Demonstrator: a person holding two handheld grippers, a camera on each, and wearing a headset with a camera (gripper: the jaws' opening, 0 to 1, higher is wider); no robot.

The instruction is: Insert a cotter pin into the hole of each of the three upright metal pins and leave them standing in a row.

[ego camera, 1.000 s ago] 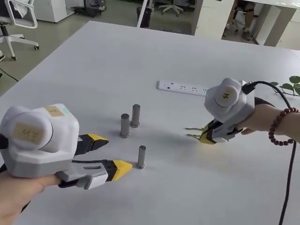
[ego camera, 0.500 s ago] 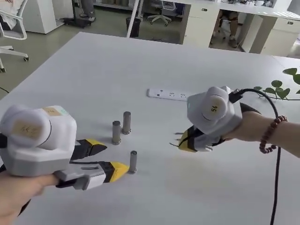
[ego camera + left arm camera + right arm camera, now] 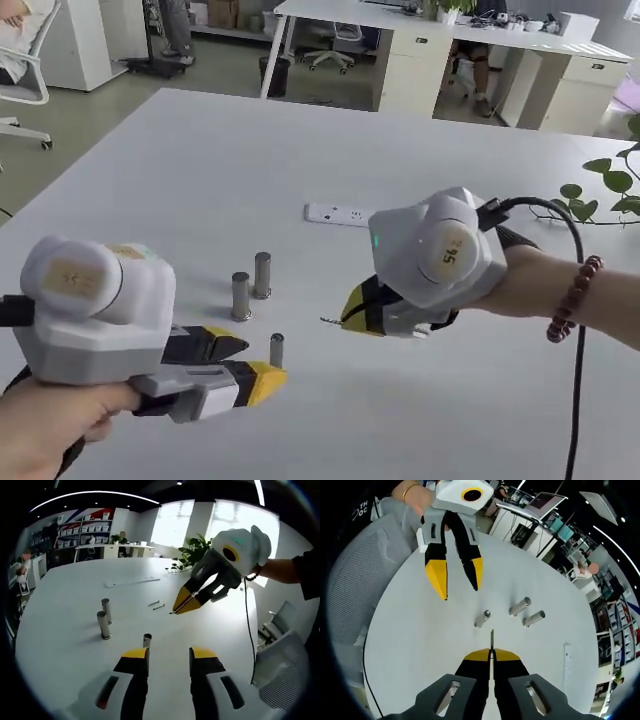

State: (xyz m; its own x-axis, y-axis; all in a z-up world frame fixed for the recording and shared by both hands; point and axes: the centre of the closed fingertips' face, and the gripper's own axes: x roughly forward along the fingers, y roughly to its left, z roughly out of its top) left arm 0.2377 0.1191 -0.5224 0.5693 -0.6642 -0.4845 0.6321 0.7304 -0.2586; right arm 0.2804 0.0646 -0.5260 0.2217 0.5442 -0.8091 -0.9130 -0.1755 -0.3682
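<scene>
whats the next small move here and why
Probably ease the left gripper forward and close on the nearest metal pin to steady it: its jaws stand open just short of it, and the right gripper is shut on a cotter pin pointing that way.

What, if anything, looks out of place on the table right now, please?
Nothing is tipped or damaged. The three metal pins stand upright, but in a triangle, not a row: the third pin stands apart by the left gripper.
</scene>
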